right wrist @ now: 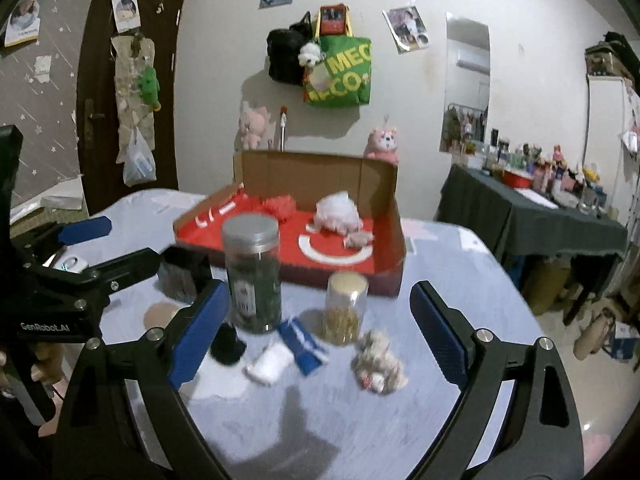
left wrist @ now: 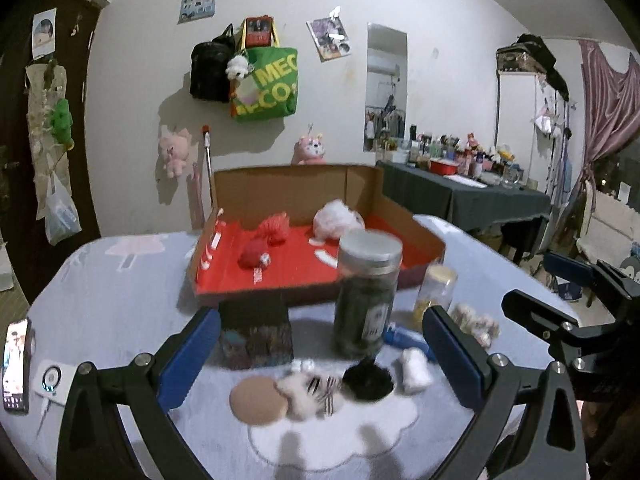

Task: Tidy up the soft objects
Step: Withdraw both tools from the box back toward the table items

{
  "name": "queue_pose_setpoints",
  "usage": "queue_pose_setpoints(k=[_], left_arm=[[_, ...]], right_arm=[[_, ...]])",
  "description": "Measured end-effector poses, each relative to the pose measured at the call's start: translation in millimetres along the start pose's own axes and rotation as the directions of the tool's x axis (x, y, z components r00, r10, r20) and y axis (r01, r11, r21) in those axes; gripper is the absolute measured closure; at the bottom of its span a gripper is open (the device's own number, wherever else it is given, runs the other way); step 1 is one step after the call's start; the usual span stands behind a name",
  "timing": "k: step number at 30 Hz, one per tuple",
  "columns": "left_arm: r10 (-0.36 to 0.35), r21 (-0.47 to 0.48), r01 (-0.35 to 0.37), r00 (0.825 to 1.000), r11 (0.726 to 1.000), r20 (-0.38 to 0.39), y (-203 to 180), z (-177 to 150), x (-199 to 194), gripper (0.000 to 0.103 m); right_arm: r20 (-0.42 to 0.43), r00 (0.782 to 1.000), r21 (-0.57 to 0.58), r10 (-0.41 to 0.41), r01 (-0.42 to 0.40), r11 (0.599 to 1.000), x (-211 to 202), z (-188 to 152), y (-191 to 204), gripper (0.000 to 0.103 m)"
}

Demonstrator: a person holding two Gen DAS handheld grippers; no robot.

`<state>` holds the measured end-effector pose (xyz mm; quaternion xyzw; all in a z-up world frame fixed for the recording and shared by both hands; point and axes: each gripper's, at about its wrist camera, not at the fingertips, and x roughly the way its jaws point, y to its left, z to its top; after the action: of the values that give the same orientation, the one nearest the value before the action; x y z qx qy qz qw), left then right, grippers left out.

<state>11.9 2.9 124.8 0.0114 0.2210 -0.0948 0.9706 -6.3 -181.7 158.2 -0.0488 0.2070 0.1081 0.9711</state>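
Partly sorted: red plush [left wrist: 267, 240] and white plush [right wrist: 338, 212] inside cardboard box [left wrist: 280, 184]; black pom-pom [left wrist: 368, 378], beige plush [right wrist: 378, 362] left on table [left wrist: 120, 300]; left gripper [left wrist: 320, 364], right gripper [right wrist: 320, 332] spread apart, empty.

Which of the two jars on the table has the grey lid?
The taller jar with dark contents has it; the shorter jar beside it holds yellowish contents under a pale yellow top.

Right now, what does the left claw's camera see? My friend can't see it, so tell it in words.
The open left claw hangs over a pale blue tablecloth above small soft things: a round beige puff, a black fluffy pompom and a white fuzzy piece. Behind stand a tall dark-filled clear jar and a red-floored cardboard box holding red and white plush.
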Motion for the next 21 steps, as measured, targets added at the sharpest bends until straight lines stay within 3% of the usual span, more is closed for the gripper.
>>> queue_pose_setpoints(k=[9,21], left_arm=[[0.036,-0.032,-0.04,0.991,0.999,-0.131,14,-50,32,0.0],[0.06,-0.044,-0.07,0.978,0.997,-0.198,38,-63,49,0.0]], right_arm=[[-0.116,0.992,0.044,0.043,-0.039,0.998,41,-51,7,0.01],[-0.193,0.977,0.072,0.09,-0.077,0.994,76,-67,11,0.01]])
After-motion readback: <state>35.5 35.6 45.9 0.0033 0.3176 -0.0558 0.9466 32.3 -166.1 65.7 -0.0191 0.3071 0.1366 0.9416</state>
